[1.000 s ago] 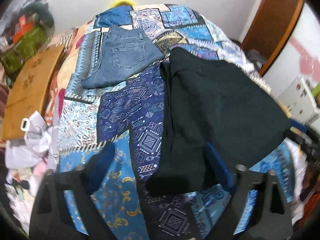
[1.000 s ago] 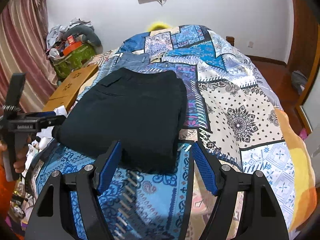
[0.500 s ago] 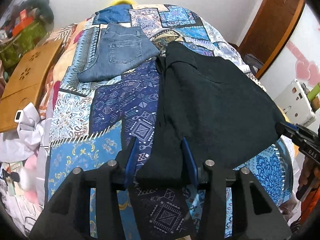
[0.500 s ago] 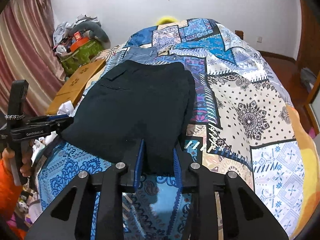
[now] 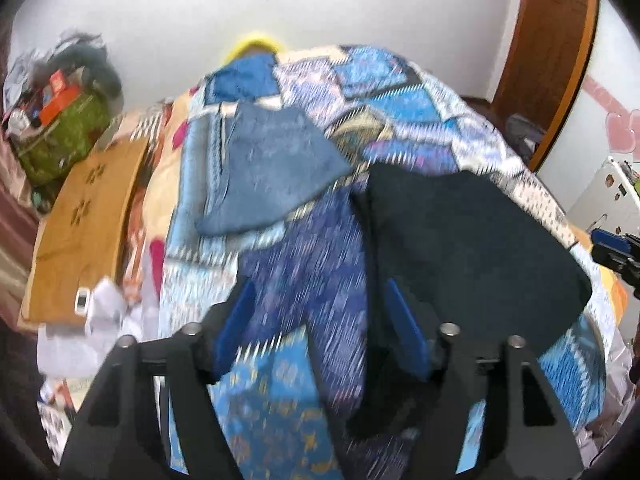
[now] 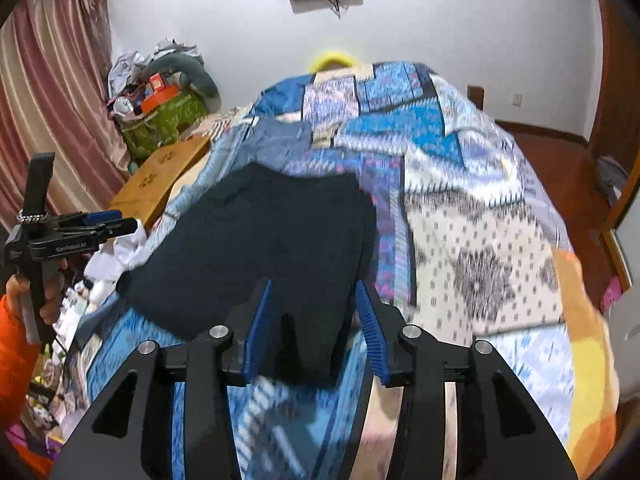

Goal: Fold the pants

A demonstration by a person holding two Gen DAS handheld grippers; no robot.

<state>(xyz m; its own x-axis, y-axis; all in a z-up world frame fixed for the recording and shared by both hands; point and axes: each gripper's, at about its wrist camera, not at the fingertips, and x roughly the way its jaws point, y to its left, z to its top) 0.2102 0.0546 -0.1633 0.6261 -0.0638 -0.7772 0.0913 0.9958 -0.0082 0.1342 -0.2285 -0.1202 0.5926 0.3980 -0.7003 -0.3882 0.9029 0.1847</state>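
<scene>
step: release after a fold; black pants (image 6: 256,248) lie as a flat folded rectangle on the patterned bedspread (image 6: 480,240), near half of the bed; both grippers look clear of the cloth
progress: judged late; the pants look compact already; one more fold across could still be wanted, hard to say
left gripper (image 5: 320,324): jaws have just been reopening and now stand fairly wide; between them mostly bedspread; the pants' left edge runs just inside the right blue pad (image 5: 404,332); no pinch visible, frame is motion-blurred
right gripper (image 6: 314,320): jaws have just been parting again, gap moderate; near edge of the pants sits between the blue pads, but the pads do not appear to press on it; cloth reads as lying flat, not lifted
pose: both grippers angled down toward the bed from its near end; left one at the pants' near-left corner, right one at the near-right corner; in the right wrist view the left gripper shows at far left, held by a hand (image 6: 44,292) in an orange sleeve, above the bed edge
next move: if another fold is needed, re-pinch both near corners and carry them to the far edge; keep both sides level or the stack skews
other: folded blue jeans (image 5: 272,176) lie farther up the bed, left of the black pants, apart from them; wooden board (image 5: 84,228) off the bed's left side; not involved
risk: soft dark fabric, edge hard to see; a shallow pinch may take only the top layer
</scene>
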